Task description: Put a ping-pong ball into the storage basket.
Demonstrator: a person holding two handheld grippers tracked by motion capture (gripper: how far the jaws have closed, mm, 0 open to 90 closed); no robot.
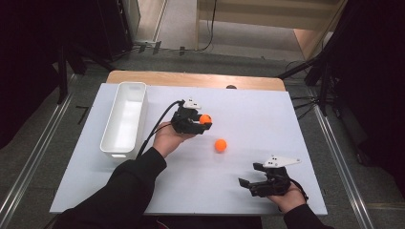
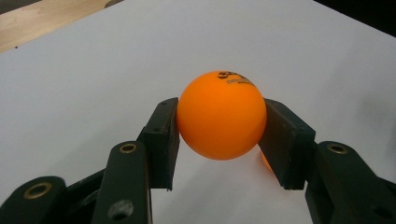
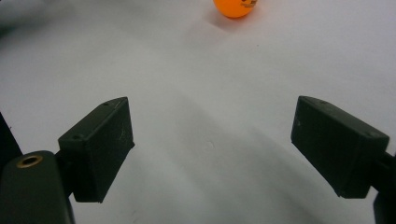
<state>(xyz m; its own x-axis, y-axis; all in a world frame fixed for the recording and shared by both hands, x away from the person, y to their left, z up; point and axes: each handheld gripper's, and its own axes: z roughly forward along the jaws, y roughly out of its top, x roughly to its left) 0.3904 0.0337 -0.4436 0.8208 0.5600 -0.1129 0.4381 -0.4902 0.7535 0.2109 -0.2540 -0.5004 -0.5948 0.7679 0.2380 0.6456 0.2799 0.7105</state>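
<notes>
White board (image 1: 267, 124) covers most of a wooden table (image 1: 191, 78), and grey floor (image 1: 43, 143) lies all around it. Dark stands rise at the sides of the room.

On the left part of the board sits a long white tub (image 1: 125, 119). It lies with its long side going away from the person.

The left gripper (image 1: 197, 121) is near the middle of the board, just to the right of the tub. A hand (image 1: 167, 138) in a black sleeve (image 1: 119, 191) holds it. Its jaws are shut on an orange ball (image 1: 205, 119). In the left gripper view, the ball (image 2: 221, 115) sits snug between the two black pads (image 2: 161, 140), with one pad touching each side. The ball has small dark print on its top. It looks lifted a little above the board, with a shadow under it.

A second orange ball (image 1: 220, 145) lies on the board by itself, near the held one and a bit closer to the person. It shows at the top edge of the right gripper view (image 3: 235, 7).

The right gripper (image 1: 248, 179) is near the front right corner of the board, well apart from the loose ball. Its jaws are wide open and hold nothing. In the right gripper view, bare white board lies between the two pads (image 3: 100, 144).
</notes>
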